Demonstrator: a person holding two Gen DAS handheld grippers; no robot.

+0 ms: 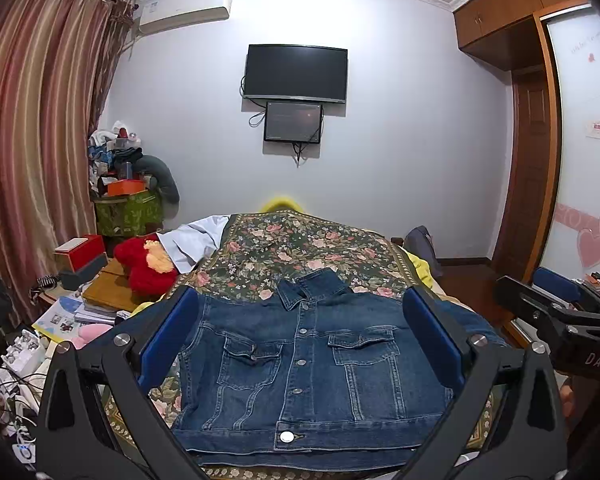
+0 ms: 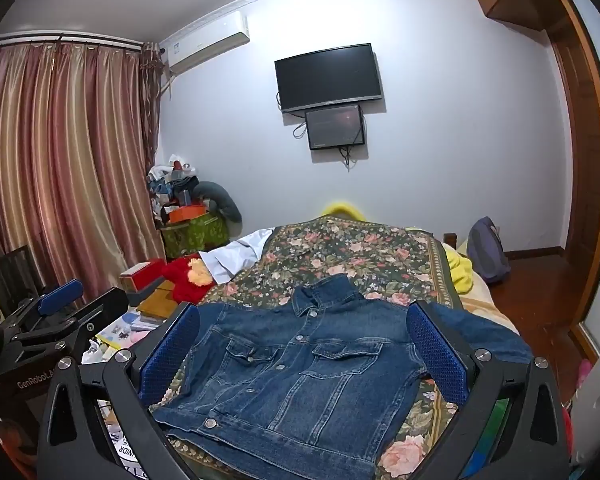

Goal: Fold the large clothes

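both grippers, left gripper [image 1: 300,320] and right gripper [image 2: 302,336], hang released above the denim jacket [image 1: 300,364]; pinch one sleeve's edge cleanly, then fold it inward flat.

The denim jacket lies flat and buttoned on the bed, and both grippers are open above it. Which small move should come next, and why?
Probably lower the right gripper onto the right sleeve to fold it inward: the denim jacket lies spread front-up, unfolded, on the floral bedspread, and neither gripper holds anything.
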